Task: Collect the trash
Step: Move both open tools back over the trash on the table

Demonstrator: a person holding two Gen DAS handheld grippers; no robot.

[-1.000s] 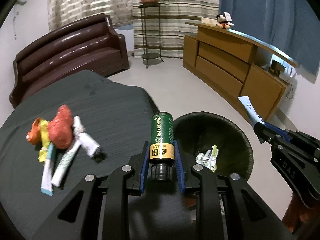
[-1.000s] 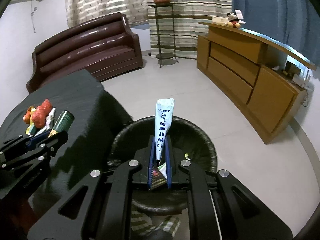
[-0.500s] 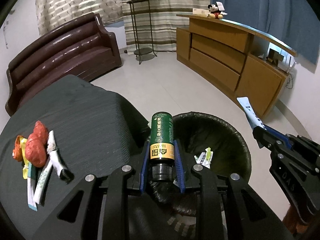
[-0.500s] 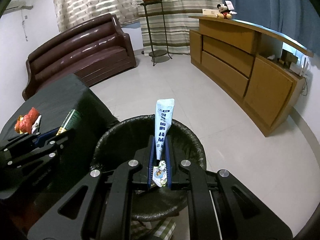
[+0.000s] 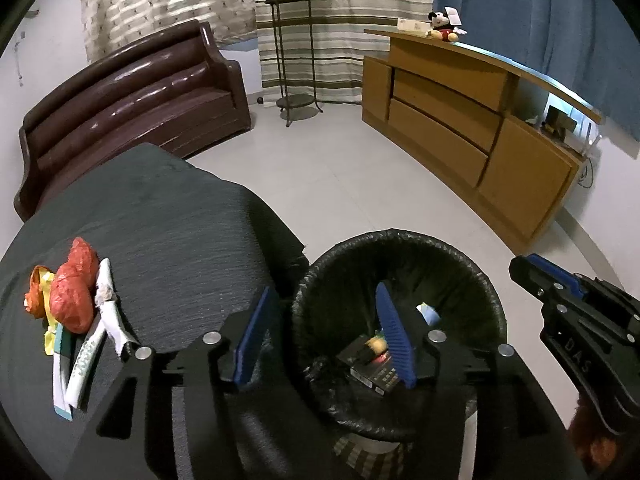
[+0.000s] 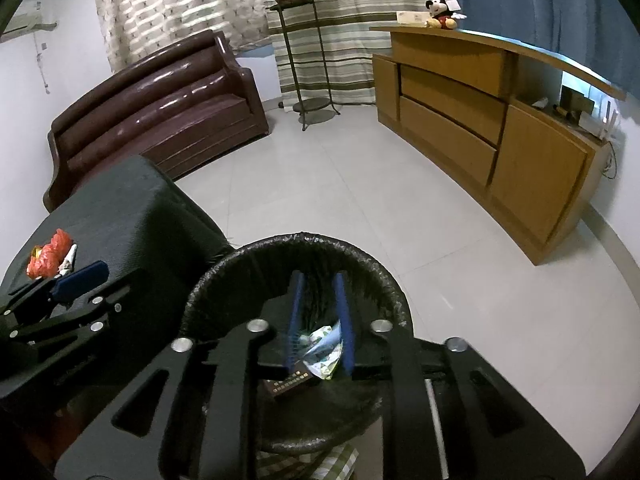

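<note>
**Both tools let go over the bin as more litter waits on the table**

The left tool (image 5: pixel 324 336) hangs at the near rim of the black-lined waste bin (image 5: pixel 472 276), its blue pads having just spread apart with nothing between them; dropped items, a dark packet (image 5: pixel 370 368) among them, lie at the bottom, which appears to be why the tool is held over that spot. The right tool (image 6: pixel 320 320) is poised directly above the same bin, its jaws having just parted a little and gripping nothing, with a crumpled wrapper (image 6: pixel 324 346) lying in the bin below them. Still uncollected, a heap of trash (image 5: pixel 76 312) — red and orange plastic, white tubes and wrappers — sits on the dark-clothed table (image 5: pixel 168 216) to the left of the bin, within reach for a likely next pick-up.
</note>
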